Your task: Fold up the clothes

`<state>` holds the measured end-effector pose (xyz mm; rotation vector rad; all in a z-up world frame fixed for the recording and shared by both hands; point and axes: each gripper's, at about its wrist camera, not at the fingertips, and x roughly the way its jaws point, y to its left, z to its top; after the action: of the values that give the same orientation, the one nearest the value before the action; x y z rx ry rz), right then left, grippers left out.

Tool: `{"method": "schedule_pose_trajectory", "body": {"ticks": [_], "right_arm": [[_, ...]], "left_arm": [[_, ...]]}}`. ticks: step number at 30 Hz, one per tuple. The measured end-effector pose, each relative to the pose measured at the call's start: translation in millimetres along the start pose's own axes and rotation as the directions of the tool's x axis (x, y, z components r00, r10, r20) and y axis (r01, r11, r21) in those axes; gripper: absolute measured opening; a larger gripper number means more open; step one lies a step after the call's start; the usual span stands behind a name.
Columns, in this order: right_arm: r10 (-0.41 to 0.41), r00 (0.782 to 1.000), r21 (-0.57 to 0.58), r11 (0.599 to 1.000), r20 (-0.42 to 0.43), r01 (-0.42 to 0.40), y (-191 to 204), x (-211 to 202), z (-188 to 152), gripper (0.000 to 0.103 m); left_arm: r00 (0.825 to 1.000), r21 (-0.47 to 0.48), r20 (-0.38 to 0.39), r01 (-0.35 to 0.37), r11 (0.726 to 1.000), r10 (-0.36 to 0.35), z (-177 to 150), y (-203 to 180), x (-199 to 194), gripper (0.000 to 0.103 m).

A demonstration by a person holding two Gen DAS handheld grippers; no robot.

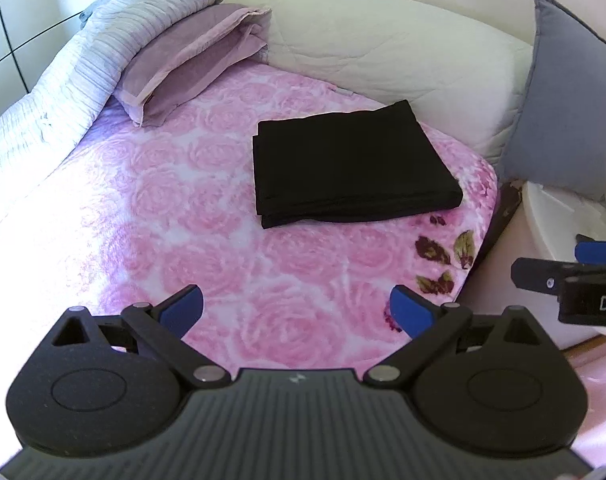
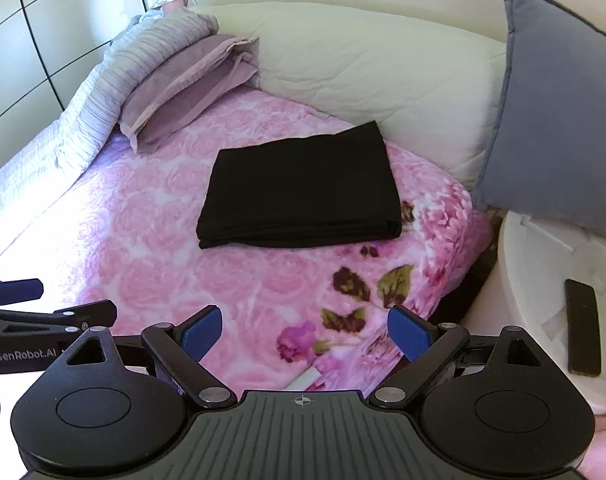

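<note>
One bed lies under a pink rose blanket [image 1: 151,184], which fills most of both views. One long cream bolster [image 1: 383,48] runs along the far side. One striped lilac quilt [image 1: 63,80] is bunched along the left edge, with one mauve pillow [image 1: 191,56] leaning on it. One grey cushion [image 1: 563,100] stands upright at the right, above one white stand [image 2: 543,280] that carries one dark flat bar [image 2: 583,328].

One black cloth [image 1: 351,164] lies folded into a flat rectangle on the blanket near the bolster, touched by nothing.

There are two tongs. The left tongs [image 1: 297,308] and the right tongs [image 2: 305,334] both hover over the near part of the blanket, side by side, blue pads spread wide and empty. The cloth sits well ahead of both, slightly right of the left pair and about centred on the right pair.
</note>
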<state>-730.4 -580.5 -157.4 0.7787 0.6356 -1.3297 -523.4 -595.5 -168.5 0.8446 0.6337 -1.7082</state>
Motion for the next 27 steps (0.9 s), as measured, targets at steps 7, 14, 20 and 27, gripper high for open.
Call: {"method": "schedule_pose_trajectory", "body": {"ticks": [7, 14, 20, 27], "right_arm": [[0.01, 1.0, -0.049, 0.999, -0.016, -0.011, -11, 10, 10, 0.093], [0.009, 1.0, -0.073, 0.997, -0.028, -0.011, -15, 16, 17, 0.093], [0.017, 0.999, -0.09, 0.996, -0.04, -0.02, -16, 23, 17, 0.093], [0.009, 0.998, -0.097, 0.995, -0.058, -0.015, -23, 31, 16, 0.093]], "left_arm": [[1.0, -0.062, -0.017, -0.015, 0.998, 0.014, 4, -9, 8, 0.098], [0.999, -0.096, -0.032, -0.012, 0.995, 0.009, 6, -14, 12, 0.099], [0.998, -0.105, -0.056, -0.027, 0.994, 0.022, 5, -18, 21, 0.099], [0.996, -0.101, -0.084, -0.025, 0.995, 0.016, 1, -27, 31, 0.099]]}}
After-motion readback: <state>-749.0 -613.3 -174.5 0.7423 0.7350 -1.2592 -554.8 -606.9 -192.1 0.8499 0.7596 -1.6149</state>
